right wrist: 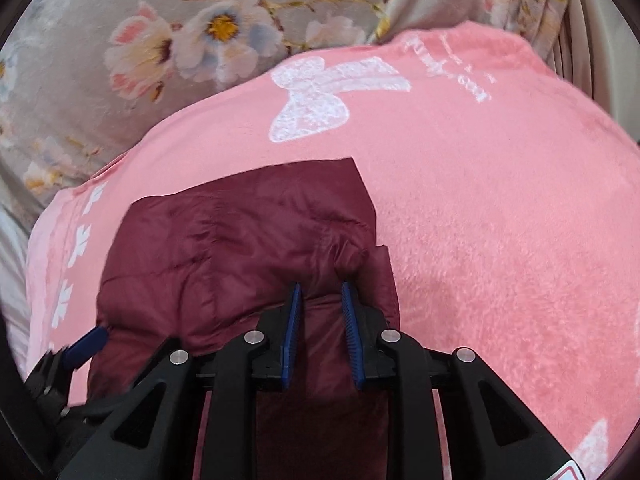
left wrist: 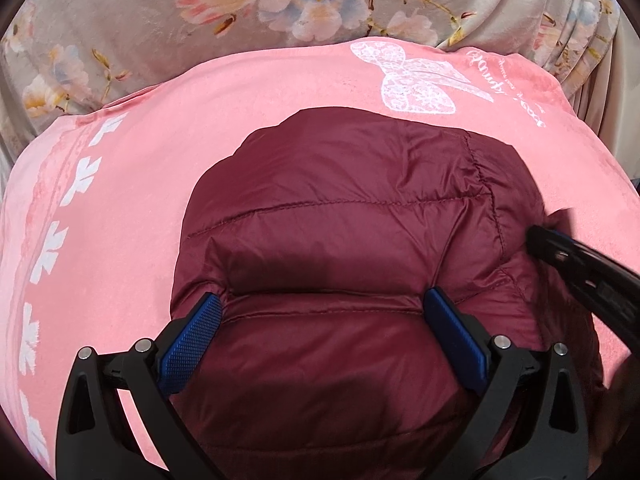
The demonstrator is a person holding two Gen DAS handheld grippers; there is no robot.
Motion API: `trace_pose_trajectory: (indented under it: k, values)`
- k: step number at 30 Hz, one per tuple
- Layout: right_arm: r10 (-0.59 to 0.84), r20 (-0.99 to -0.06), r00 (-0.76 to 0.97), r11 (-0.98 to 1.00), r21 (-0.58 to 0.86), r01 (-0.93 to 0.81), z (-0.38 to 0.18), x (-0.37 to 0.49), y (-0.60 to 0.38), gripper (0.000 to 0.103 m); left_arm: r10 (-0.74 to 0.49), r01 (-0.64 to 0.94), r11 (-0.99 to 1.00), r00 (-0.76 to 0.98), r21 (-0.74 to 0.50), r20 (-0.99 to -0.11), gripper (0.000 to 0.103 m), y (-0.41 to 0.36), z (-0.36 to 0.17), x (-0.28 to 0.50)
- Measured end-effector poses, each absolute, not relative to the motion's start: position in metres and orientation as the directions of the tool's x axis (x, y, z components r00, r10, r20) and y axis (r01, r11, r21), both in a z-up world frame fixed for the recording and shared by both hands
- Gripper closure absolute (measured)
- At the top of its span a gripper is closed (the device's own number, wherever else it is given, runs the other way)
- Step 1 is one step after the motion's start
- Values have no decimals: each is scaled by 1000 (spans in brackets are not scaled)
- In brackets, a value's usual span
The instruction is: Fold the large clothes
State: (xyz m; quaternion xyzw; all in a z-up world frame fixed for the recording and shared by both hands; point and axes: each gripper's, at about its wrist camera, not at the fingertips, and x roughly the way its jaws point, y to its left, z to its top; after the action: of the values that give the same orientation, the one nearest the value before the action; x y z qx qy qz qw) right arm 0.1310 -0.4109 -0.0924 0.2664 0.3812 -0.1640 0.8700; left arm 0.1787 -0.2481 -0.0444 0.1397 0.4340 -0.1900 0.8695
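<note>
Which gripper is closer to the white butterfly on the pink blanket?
Probably right. The right gripper sits at the maroon jacket's edge below the butterfly; the left gripper is farther back over the jacket's middle.

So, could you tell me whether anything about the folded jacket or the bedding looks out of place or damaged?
Nothing stands out. The maroon puffer jacket lies folded in a compact bundle on the pink blanket, no tears or spills visible. The left gripper is open over it; the right gripper, jaws narrowly apart, has a puffed fold of it between them.
</note>
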Motion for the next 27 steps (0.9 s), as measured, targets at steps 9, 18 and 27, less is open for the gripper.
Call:
trace_pose_trajectory:
  k: [9, 18, 27]
  values:
    - [0, -722, 691, 722, 478, 500, -89, 84, -429, 40, -327, 377, 914, 469, -149, -820, 5, -183, -13, 200]
    - [202, -668, 716, 630, 648, 427, -118, 74, -434, 32, -553, 207, 832, 241, -514, -798, 5, -129, -63, 237]
    - [268, -612, 744, 635, 693, 342, -123, 103, -426, 38, -554, 330, 820, 250, -468, -794, 5, -152, -61, 239]
